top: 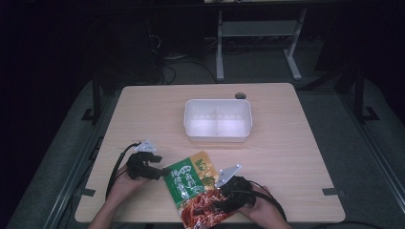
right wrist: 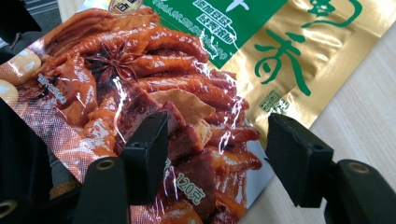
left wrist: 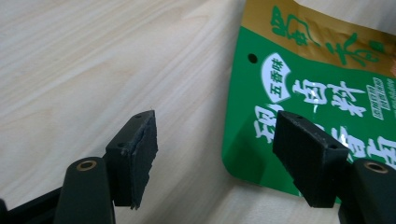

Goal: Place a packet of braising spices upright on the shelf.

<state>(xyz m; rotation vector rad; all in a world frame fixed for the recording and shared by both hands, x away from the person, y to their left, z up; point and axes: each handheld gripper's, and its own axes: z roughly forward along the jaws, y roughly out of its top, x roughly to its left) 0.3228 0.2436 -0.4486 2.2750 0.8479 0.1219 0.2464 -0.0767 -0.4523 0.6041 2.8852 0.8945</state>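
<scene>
A glossy snack packet [top: 193,183], green and gold at the top with a red food picture below, lies flat near the table's front edge. My left gripper [top: 161,172] sits at the packet's left side, jaws open. In the left gripper view the packet [left wrist: 317,84] has its green corner between the pads, under the right one, and my left gripper [left wrist: 215,158] presses on nothing. My right gripper [top: 220,199] is at the packet's lower right. In the right gripper view my right gripper [right wrist: 217,149] stands open over the packet [right wrist: 187,70], straddling its right edge.
A white two-compartment container [top: 218,136] stands at the table's middle, beyond the packet. The light wooden table [top: 143,109] has a small round hole [top: 240,96] at its far edge. Desk legs and cables stand on the dark floor behind.
</scene>
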